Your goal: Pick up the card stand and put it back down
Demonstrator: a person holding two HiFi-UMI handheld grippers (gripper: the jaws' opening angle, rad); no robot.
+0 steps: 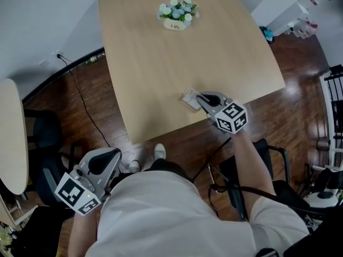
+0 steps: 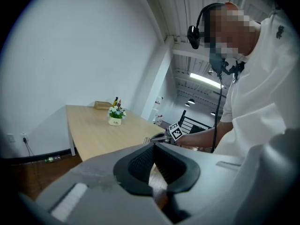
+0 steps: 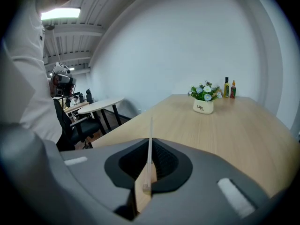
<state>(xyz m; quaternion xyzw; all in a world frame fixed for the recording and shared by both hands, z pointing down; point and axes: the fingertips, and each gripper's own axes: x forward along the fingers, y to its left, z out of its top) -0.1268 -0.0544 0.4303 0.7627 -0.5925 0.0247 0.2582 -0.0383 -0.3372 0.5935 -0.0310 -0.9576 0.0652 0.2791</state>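
The card stand (image 1: 189,97) is a thin clear sheet near the front edge of the light wooden table (image 1: 161,63). My right gripper (image 1: 201,98) is shut on it from the right. In the right gripper view the card stand (image 3: 150,130) stands upright and edge-on between the dark pads (image 3: 164,161) of the right gripper (image 3: 150,146). I cannot tell whether its base touches the table. My left gripper (image 1: 110,157) hangs off the table at the lower left, beside the person's body. In its own view the left gripper (image 2: 153,146) is shut with nothing in it.
A white pot of flowers (image 1: 177,15) stands at the table's far end, with two small bottles (image 3: 229,88) and a box (image 2: 101,105) behind it. Black chairs (image 1: 48,138) and a round table (image 1: 10,133) stand at the left. A cable (image 1: 80,100) crosses the wooden floor.
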